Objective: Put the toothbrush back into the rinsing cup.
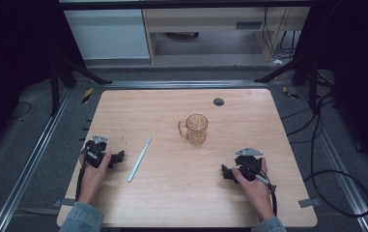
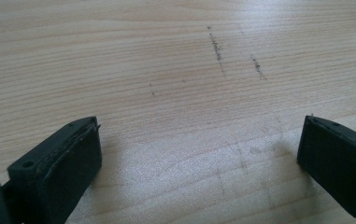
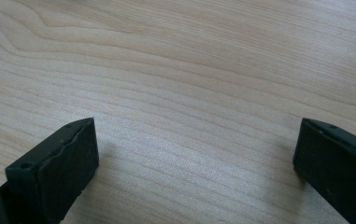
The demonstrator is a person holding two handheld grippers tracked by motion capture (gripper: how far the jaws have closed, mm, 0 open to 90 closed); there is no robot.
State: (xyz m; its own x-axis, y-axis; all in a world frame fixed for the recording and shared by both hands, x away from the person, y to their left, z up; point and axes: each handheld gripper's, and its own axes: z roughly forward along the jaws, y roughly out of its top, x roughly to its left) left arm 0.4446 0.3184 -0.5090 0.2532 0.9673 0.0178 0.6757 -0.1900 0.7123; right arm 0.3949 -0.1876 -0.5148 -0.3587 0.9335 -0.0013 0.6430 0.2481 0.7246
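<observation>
Both grippers are resting low on the table (image 1: 181, 193) with jaws spread wide, nothing in them. The toothbrush (image 1: 139, 159) lies just right of the left gripper (image 1: 119, 157), not touching it. The amber mug (image 1: 195, 129) stands mid-table, well apart from the right gripper (image 1: 226, 173).

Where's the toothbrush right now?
In the high view the toothbrush lies flat on the table, left of centre, between the left tool and the amber mug.
</observation>
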